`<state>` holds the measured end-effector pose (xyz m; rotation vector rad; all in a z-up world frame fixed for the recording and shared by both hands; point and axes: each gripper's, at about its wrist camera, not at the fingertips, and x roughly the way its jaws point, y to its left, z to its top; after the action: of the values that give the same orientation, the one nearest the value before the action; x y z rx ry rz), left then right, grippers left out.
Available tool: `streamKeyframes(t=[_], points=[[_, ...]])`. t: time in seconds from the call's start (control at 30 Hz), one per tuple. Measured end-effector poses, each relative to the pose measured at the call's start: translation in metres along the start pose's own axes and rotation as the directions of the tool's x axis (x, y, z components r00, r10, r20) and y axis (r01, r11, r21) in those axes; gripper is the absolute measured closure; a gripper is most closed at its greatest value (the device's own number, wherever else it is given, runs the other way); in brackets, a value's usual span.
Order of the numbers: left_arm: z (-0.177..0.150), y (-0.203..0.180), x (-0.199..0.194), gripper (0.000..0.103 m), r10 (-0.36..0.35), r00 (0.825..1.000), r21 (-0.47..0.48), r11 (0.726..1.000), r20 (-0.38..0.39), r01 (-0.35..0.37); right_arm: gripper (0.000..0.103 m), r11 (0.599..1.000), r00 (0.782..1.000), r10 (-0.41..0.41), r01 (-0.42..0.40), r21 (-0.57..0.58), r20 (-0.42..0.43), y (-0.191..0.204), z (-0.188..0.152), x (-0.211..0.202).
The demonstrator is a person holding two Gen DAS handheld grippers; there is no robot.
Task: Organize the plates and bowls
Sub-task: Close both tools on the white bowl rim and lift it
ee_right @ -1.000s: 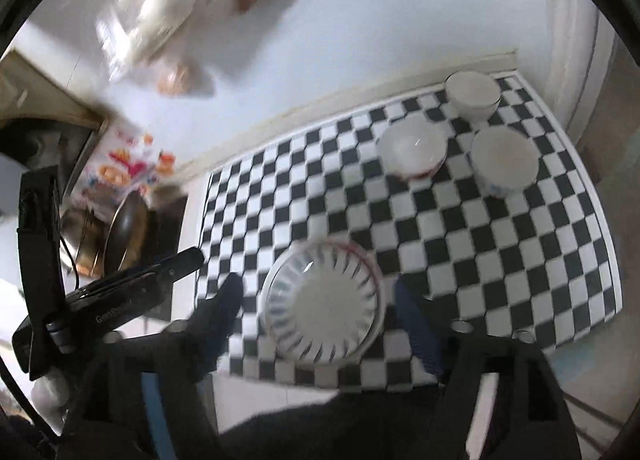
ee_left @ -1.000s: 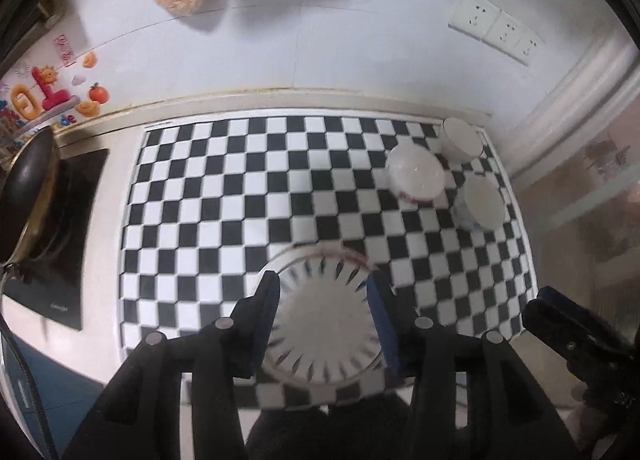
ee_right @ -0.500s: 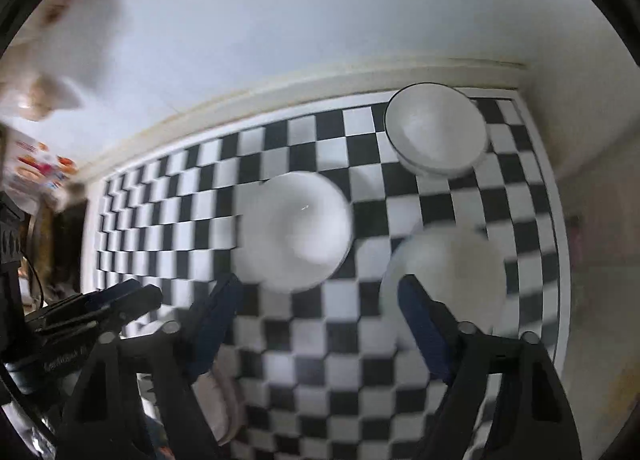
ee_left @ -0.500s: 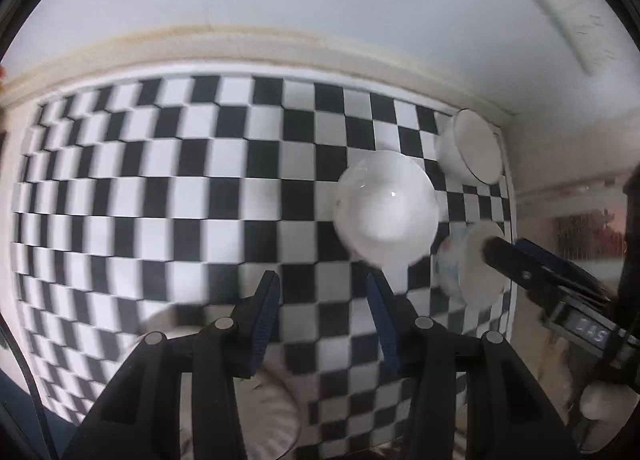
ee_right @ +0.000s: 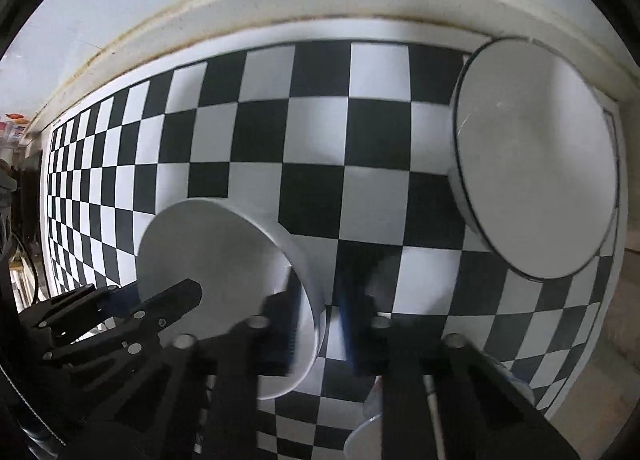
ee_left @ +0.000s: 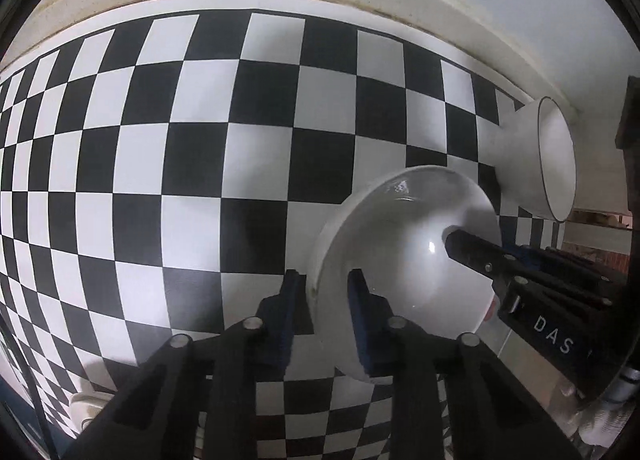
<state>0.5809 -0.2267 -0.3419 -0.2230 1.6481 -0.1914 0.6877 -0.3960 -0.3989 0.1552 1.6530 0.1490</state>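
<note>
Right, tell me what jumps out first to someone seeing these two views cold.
The black-and-white checkered mat fills both views, running up to the pale wall ledge behind. Low and right of centre in the left wrist view, the left gripper straddles the rim of a white bowl, while the right gripper straddles its opposite rim. Beyond it, in the far right corner, stands a dark-rimmed bowl.

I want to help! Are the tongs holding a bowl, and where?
Yes. Both tongs pinch the white bowl by its rim: left tongs on one side, right tongs on the opposite side.
</note>
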Motion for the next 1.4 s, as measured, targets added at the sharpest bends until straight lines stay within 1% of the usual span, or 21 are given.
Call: streamKeyframes(t=[0.03, 0.13, 0.23, 0.3, 0.43, 0.5, 0.6, 0.73, 0.8, 0.87, 0.93, 1.07, 1.17, 1.23, 1.4], points=[[-0.002, 0.000, 0.000, 0.085, -0.010, 1.000, 0.000, 1.000, -0.001, 0.010, 0.092, 1.000, 1.000, 0.010, -0.010, 0.002, 0.000, -0.001, 0.001, 0.002], [-0.005, -0.001, -0.002, 0.085, 0.012, 1.000, 0.004, 1.000, 0.001, -0.012, 0.093, 1.000, 1.000, 0.009, -0.009, 0.005, 0.003, -0.004, 0.000, 0.003], [-0.009, 0.000, -0.007, 0.085, 0.015, 1.000, 0.004, 1.000, 0.003, -0.015, 0.094, 1.000, 1.000, 0.012, -0.011, -0.007, 0.008, -0.003, -0.004, -0.001], [-0.015, -0.003, -0.015, 0.085, 0.018, 1.000, 0.010, 1.000, 0.015, -0.019, 0.094, 1.000, 1.000, 0.015, -0.015, -0.011, 0.017, -0.003, -0.011, -0.009], [-0.030, -0.008, -0.042, 0.085, 0.016, 0.999, 0.037, 0.999, 0.037, -0.017, 0.095, 1.000, 0.998, 0.026, -0.025, -0.017, 0.058, 0.012, -0.026, -0.034], [-0.038, -0.015, -0.057, 0.085, 0.013, 0.999, 0.057, 0.998, 0.049, -0.016, 0.095, 0.999, 0.996, 0.039, -0.038, -0.014, 0.080, 0.012, -0.042, -0.049], [-0.061, -0.024, -0.080, 0.085, 0.000, 0.998, 0.093, 0.996, 0.063, -0.006, 0.095, 0.999, 0.993, 0.045, -0.044, -0.012, 0.112, 0.010, -0.064, -0.066], [-0.091, -0.032, -0.093, 0.085, -0.019, 0.998, 0.144, 0.990, 0.056, 0.011, 0.095, 0.999, 0.989, 0.050, -0.052, 0.009, 0.141, 0.008, -0.108, -0.081], [-0.110, -0.038, -0.094, 0.085, -0.011, 0.999, 0.180, 0.984, 0.050, 0.002, 0.095, 0.997, 0.988, 0.062, -0.067, 0.029, 0.141, 0.005, -0.133, -0.080], [-0.125, -0.038, -0.090, 0.085, -0.002, 0.999, 0.207, 0.978, 0.040, -0.007, 0.095, 0.995, 0.987, 0.076, -0.083, 0.048, 0.141, 0.008, -0.170, -0.079], [-0.138, -0.037, -0.077, 0.085, 0.005, 1.000, 0.225, 0.974, 0.012, -0.008, 0.095, 0.994, 0.987, 0.084, -0.093, 0.061, 0.138, 0.007, -0.199, -0.073], [-0.160, -0.032, -0.044, 0.085, 0.029, 0.998, 0.231, 0.973, -0.057, -0.015, 0.095, 0.990, 0.989, 0.095, -0.106, 0.093, 0.112, 0.002, -0.235, -0.049], [-0.172, -0.030, -0.018, 0.085, 0.058, 0.993, 0.230, 0.973, -0.102, -0.034, 0.095, 0.984, 0.991, 0.117, -0.125, 0.129, 0.068, -0.012, -0.251, -0.019], [-0.173, -0.032, -0.005, 0.085, 0.072, 0.991, 0.227, 0.973, -0.117, -0.044, 0.095, 0.980, 0.990, 0.129, -0.135, 0.146, 0.047, -0.017, -0.258, -0.003], [-0.177, -0.036, 0.012, 0.085, 0.098, 0.987, 0.232, 0.970, -0.126, -0.067, 0.095, 0.980, 0.993, 0.116, -0.121, 0.156, 0.037, -0.027, -0.269, 0.016]])
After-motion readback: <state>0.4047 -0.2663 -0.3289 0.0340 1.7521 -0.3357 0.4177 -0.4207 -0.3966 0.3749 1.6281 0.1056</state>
